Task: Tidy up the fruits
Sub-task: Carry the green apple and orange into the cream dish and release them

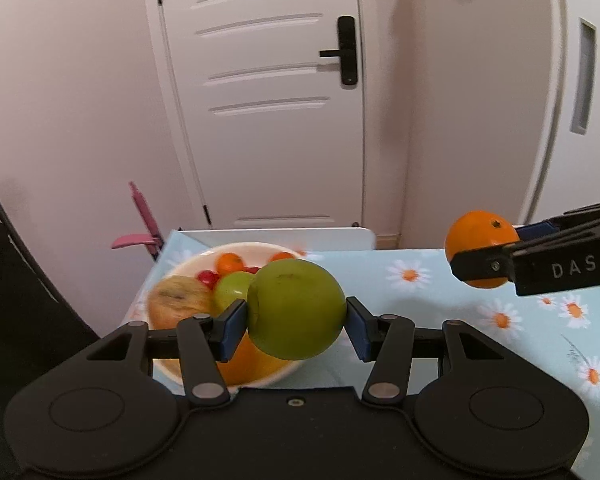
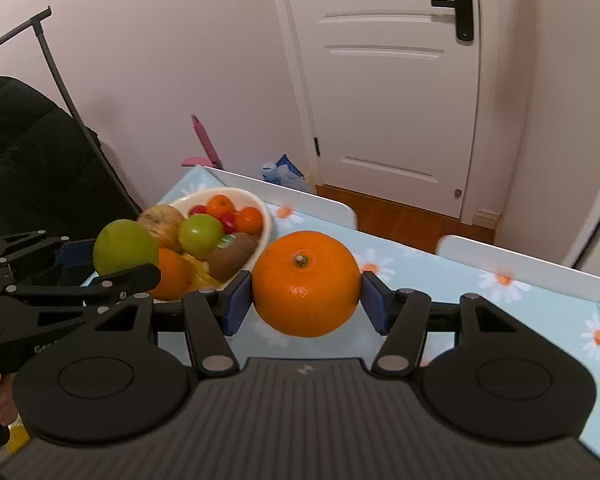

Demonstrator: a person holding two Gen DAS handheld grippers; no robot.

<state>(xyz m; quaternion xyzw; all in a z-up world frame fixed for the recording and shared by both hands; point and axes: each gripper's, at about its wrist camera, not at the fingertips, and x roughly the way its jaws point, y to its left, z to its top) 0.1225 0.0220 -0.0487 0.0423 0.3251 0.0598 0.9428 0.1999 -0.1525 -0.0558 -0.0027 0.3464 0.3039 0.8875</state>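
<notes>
My left gripper (image 1: 296,322) is shut on a green apple (image 1: 296,310), held in the air above the near rim of a white bowl (image 1: 188,266). The same green apple (image 2: 125,246) shows at the left of the right wrist view. My right gripper (image 2: 306,294) is shut on a large orange (image 2: 306,284), lifted over the daisy-print tablecloth (image 2: 440,276). That orange (image 1: 482,254) appears at the right of the left wrist view. The bowl (image 2: 256,200) holds a second green apple (image 2: 200,234), a kiwi (image 2: 232,258), a brownish apple (image 2: 160,222), small oranges and red fruits.
A white door (image 1: 268,100) with a black handle stands beyond the table. White chair backs (image 2: 532,268) line the table's far edge. A pink object (image 1: 142,224) leans by the wall. A person's dark sleeve (image 2: 28,152) is at the left.
</notes>
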